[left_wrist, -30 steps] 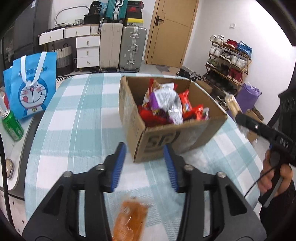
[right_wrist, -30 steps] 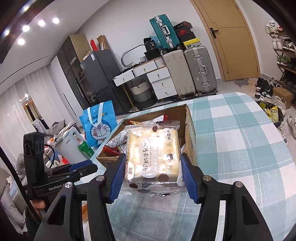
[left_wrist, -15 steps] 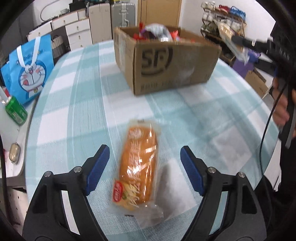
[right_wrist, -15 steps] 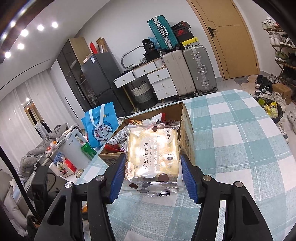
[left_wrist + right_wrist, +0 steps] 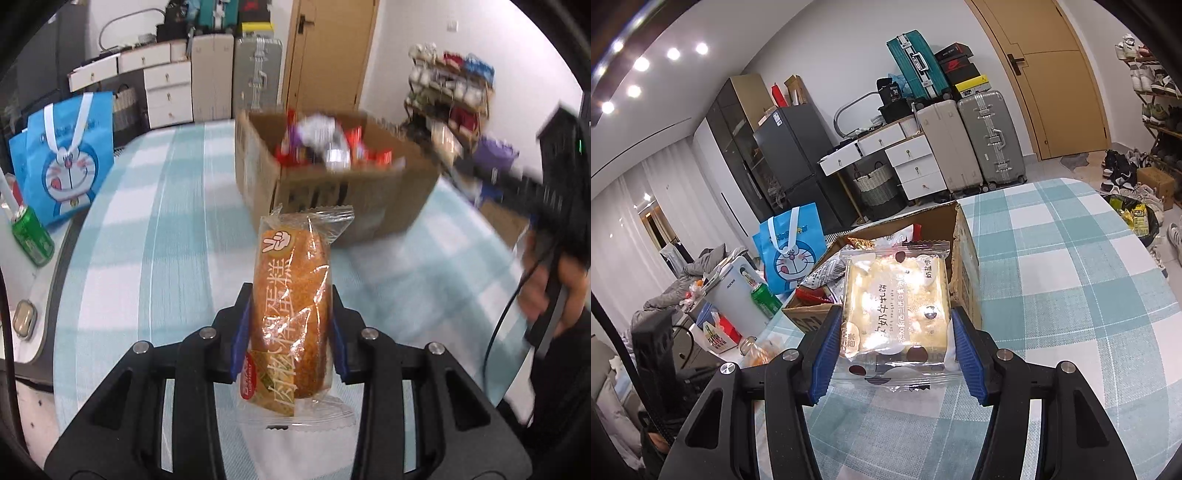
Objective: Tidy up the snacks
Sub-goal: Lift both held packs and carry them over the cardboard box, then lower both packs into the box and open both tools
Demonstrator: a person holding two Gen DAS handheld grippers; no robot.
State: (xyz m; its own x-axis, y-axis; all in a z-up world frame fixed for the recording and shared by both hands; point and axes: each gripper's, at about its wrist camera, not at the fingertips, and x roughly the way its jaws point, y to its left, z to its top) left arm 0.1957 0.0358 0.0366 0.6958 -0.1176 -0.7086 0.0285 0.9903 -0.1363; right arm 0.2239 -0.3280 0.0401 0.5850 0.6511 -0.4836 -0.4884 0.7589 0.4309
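Here two snacks are held at once, apparently so that both can be carried to the cardboard box (image 5: 332,192) standing on the checked table (image 5: 147,240). The left gripper (image 5: 290,328) is clamped shut on an orange wrapped cake (image 5: 291,314), gripped across its narrow width with the long axis pointing forward, so that its sealed end leads toward the box. The right gripper (image 5: 895,349) is closed, at a wider setting, on a square nougat-cake packet (image 5: 897,306), held flat by its two side edges in front of the box's near corner. The box is already well filled with red and purple packets, so little free room is judged to remain inside. Open tablecloth lies toward the table's right edge and in front of the box; the left edge is crowded by a blue cartoon bag (image 5: 62,166) and a green can (image 5: 31,236), which are best avoided.
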